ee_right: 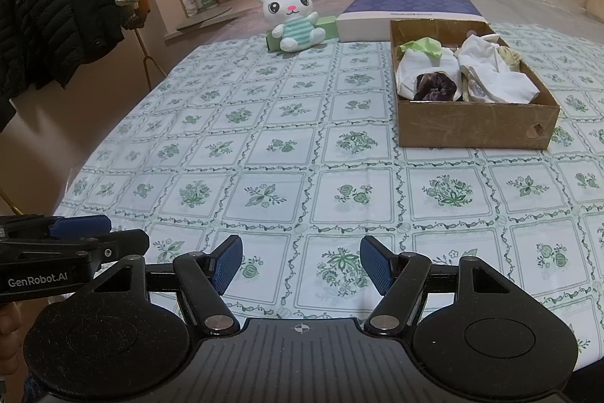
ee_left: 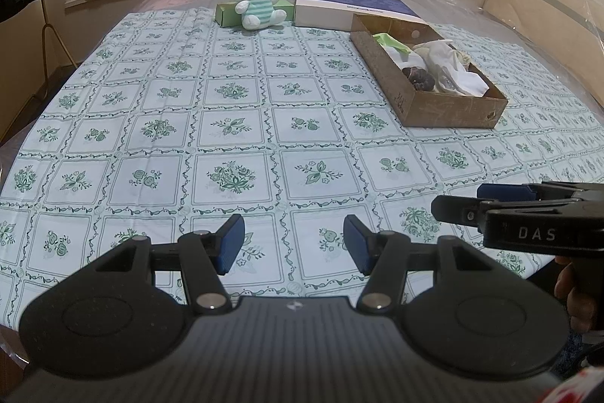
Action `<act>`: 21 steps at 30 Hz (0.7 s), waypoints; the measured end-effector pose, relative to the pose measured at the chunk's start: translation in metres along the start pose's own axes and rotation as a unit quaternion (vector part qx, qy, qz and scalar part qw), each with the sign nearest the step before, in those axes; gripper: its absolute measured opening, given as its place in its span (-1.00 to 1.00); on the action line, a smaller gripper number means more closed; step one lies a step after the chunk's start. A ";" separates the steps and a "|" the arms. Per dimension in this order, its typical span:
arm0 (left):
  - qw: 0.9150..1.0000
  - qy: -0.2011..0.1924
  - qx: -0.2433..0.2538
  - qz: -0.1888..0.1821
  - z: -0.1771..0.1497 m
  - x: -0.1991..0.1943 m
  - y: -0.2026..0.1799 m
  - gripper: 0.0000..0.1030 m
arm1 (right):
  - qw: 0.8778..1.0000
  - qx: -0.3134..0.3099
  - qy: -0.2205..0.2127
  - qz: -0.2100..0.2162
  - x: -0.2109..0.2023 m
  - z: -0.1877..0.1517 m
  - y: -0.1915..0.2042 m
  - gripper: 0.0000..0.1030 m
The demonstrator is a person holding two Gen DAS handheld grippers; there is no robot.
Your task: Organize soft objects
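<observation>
A green-patterned tablecloth (ee_right: 264,153) is filling most of both views. The cardboard box (ee_right: 475,123) is sitting in the upper right, holding white cloths (ee_right: 490,78), a green cloth (ee_right: 422,45) and a dark purple scrunchie (ee_right: 436,85). A purple-and-white box (ee_right: 407,11) is lying behind it. At top centre, the plush bunny (ee_right: 292,17) is leaning on a green carton (ee_right: 329,25). The left gripper (ee_left: 293,242) and right gripper (ee_right: 301,264) are hovering at the bottom, jaws wide, holding nothing.
</observation>
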State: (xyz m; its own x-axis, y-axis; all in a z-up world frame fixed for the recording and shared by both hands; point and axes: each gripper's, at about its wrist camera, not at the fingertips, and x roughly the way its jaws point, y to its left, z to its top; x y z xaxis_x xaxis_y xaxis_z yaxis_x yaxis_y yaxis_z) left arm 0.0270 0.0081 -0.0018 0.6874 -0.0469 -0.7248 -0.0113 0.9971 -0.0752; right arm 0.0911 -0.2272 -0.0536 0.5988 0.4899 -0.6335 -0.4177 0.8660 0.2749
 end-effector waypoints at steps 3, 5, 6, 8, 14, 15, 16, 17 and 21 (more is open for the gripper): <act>1.000 0.000 0.000 0.000 0.000 0.000 0.000 0.07 | 1.000 0.001 0.000 0.000 0.000 0.000 0.000 0.34; 1.000 0.000 0.000 0.000 0.000 0.000 0.000 0.07 | 1.000 0.001 0.000 0.000 0.000 0.000 0.000 0.34; 1.000 0.000 0.000 0.000 0.000 0.000 0.000 0.07 | 1.000 0.000 0.000 0.000 0.000 0.000 0.000 0.34; 1.000 0.000 0.000 0.000 0.000 0.000 0.000 0.07 | 1.000 0.001 0.000 0.000 0.000 0.000 0.000 0.34; 1.000 0.001 0.000 0.000 0.000 0.000 0.000 0.07 | 1.000 0.001 0.000 -0.001 0.001 0.000 -0.001 0.34; 1.000 0.001 0.000 0.000 0.000 0.000 0.000 0.07 | 1.000 0.001 0.000 -0.001 0.001 -0.001 -0.001 0.34; 1.000 0.001 0.000 0.000 0.001 0.001 0.000 0.07 | 1.000 0.002 0.000 -0.001 0.001 -0.001 -0.001 0.34; 1.000 0.001 0.000 0.000 0.001 0.001 0.000 0.07 | 1.000 0.002 0.001 -0.001 0.001 -0.001 -0.001 0.34; 1.000 0.001 0.000 0.000 0.000 0.001 0.000 0.07 | 1.000 0.002 0.001 -0.001 0.001 -0.001 -0.001 0.34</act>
State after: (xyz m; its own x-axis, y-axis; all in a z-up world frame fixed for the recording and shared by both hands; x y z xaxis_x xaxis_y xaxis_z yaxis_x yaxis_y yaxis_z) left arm 0.0278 0.0081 -0.0020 0.6862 -0.0472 -0.7259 -0.0109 0.9971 -0.0752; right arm 0.0915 -0.2280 -0.0552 0.5992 0.4872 -0.6353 -0.4134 0.8678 0.2757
